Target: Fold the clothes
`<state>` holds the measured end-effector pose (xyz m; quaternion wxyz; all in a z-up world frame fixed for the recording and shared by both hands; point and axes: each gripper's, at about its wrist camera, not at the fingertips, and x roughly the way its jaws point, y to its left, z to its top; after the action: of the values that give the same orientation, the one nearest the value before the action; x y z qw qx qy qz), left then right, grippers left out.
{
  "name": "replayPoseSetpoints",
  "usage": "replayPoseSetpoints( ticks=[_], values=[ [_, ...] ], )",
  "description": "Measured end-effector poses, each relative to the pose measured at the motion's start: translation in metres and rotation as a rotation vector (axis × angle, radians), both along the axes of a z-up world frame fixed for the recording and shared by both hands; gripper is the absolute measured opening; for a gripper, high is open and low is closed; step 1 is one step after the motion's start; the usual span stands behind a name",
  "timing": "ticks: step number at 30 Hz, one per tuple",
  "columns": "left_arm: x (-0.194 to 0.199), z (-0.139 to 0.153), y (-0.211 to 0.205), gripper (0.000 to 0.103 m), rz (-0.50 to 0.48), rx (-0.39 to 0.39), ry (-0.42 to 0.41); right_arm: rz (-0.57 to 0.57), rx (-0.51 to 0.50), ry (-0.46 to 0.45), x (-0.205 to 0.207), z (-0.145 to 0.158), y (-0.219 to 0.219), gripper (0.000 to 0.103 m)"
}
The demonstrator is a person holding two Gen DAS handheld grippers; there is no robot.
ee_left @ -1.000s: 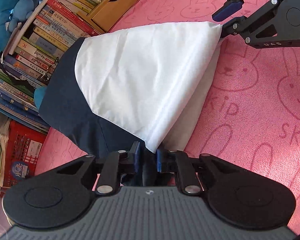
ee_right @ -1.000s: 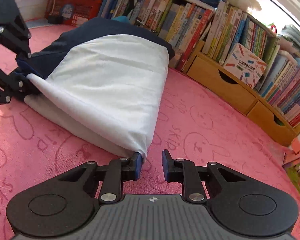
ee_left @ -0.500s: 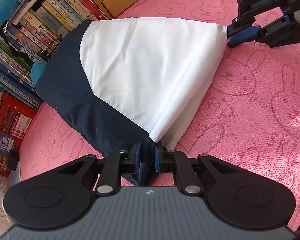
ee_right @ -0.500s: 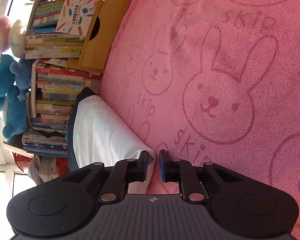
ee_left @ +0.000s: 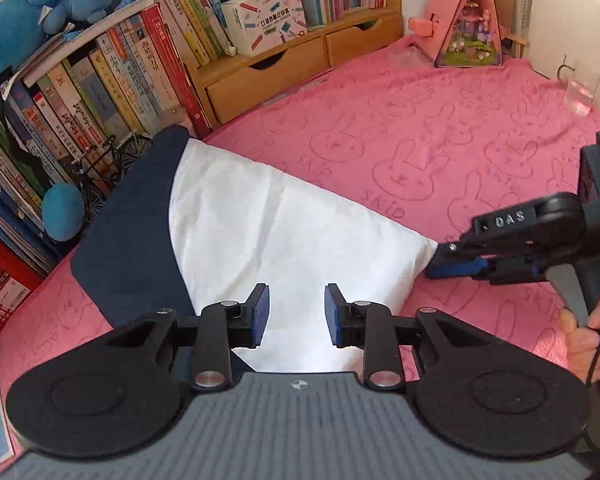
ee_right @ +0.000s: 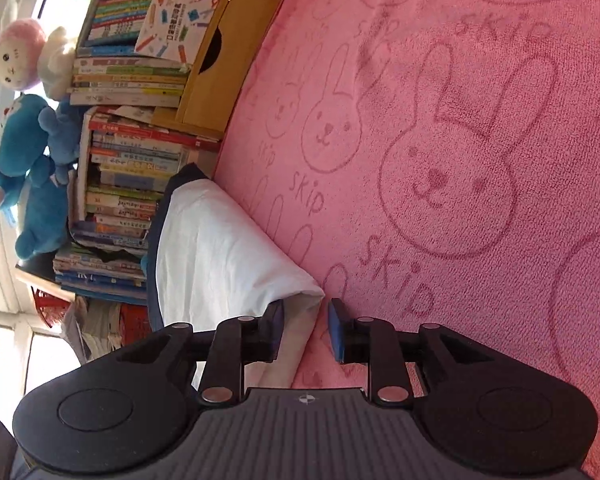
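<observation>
With the garment [ee_left: 260,232] lying folded, both grippers' jaws were opening to let go; the left gripper [ee_left: 296,316] hung empty above it; the right gripper [ee_right: 306,326] loosely straddled its white corner.

Both wrist cams close, angled down; shared: garment [ee_left: 284,240], bookshelf [ee_right: 128,168].

The garment [ee_left: 260,232] is white with a navy blue part, folded and lying flat on the pink blanket [ee_left: 440,128]. Its navy end lies near the books [ee_left: 100,92].
</observation>
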<state>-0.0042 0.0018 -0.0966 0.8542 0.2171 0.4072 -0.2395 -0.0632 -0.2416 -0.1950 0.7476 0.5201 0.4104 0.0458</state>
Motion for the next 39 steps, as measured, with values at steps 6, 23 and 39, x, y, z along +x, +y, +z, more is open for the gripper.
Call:
replayPoseSetpoints(
  ticks=[6,23,39],
  values=[
    [0.023,-0.037,0.044,0.036,0.281,-0.082,0.209,0.155,-0.155,-0.045,-0.002,0.034,-0.023,0.073],
    [0.013,-0.072,0.067,0.037,0.292,-0.173,0.286,0.964,-0.093,-0.021,0.171,0.024,0.026,0.085],
    [0.011,-0.071,0.075,0.036,0.319,-0.238,0.288,0.951,0.063,-0.087,0.255,0.011,0.054,0.096]
  ],
)
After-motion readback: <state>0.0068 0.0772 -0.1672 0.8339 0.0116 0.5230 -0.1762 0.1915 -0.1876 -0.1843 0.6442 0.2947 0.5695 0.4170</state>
